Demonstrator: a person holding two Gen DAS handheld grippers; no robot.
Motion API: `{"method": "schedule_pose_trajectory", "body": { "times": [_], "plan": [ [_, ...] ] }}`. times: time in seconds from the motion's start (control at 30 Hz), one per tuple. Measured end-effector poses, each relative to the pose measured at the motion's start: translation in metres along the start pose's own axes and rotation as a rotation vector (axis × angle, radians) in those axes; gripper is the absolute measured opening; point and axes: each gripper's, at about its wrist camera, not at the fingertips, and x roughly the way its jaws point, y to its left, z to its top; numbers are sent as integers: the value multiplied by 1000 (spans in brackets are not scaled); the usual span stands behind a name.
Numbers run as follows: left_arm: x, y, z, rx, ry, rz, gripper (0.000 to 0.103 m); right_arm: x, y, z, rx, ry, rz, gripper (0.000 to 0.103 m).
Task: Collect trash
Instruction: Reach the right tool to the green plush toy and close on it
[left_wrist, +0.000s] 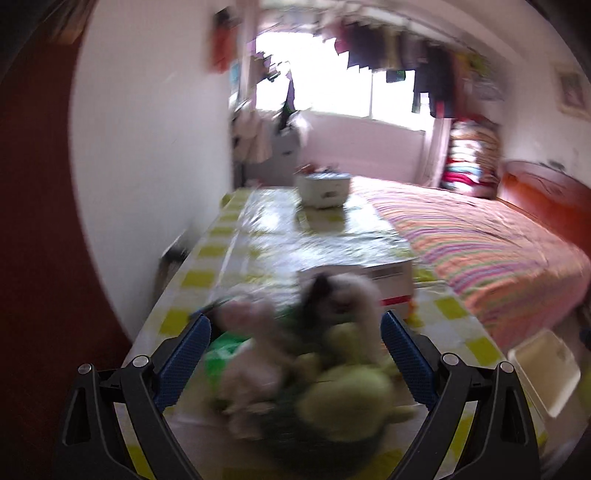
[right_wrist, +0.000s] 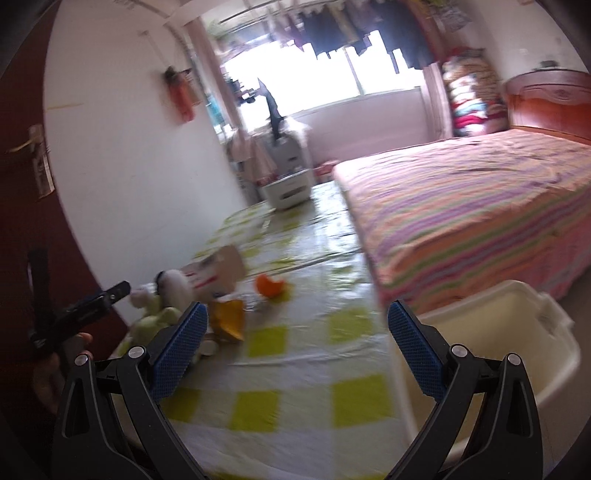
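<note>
Motion blur smears the left wrist view. My left gripper (left_wrist: 295, 319) is open, low over a heap of plush toys (left_wrist: 314, 369) in green, white and black on the checked table (left_wrist: 199, 277); nothing is held. My right gripper (right_wrist: 297, 308) is open over bare tablecloth (right_wrist: 258, 398). Ahead of it lie an orange peel (right_wrist: 271, 286), a crumpled yellow wrapper (right_wrist: 229, 319) and a cardboard box (right_wrist: 218, 273). The plush toys (right_wrist: 159, 306) sit at the table's left, with the left gripper (right_wrist: 107, 295) and a hand (right_wrist: 75, 341) beside them. A cream plastic bin (right_wrist: 498, 332) stands right of the table.
A white box with a red stripe (left_wrist: 384, 280) lies behind the toys. A white rice cooker (right_wrist: 288, 188) stands at the table's far end. A bed with a striped cover (right_wrist: 461, 206) runs along the right. The white wall (right_wrist: 129, 166) borders the left.
</note>
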Motion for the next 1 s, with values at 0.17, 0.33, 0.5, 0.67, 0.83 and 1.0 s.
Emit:
{"method": "schedule_pose_trajectory", "body": {
  "times": [0.17,0.33,0.5,0.67,0.83,1.0],
  "plan": [
    [8,15,-6,80,39,115,91,51,31,5,-14,96,140,97],
    [8,35,-11,60,63,122,91,92,68,-2,-37,190,280,97],
    [6,56,-13,23,80,164,91,120,112,-22,-166,272,357,97],
    [7,67,-16,7,87,192,91,151,141,-42,-204,378,399,97],
    [8,73,-18,19,97,206,91,168,162,-49,-236,420,405,97],
    [9,81,-21,2,119,206,91,169,187,-61,-397,394,319,95]
  ]
}}
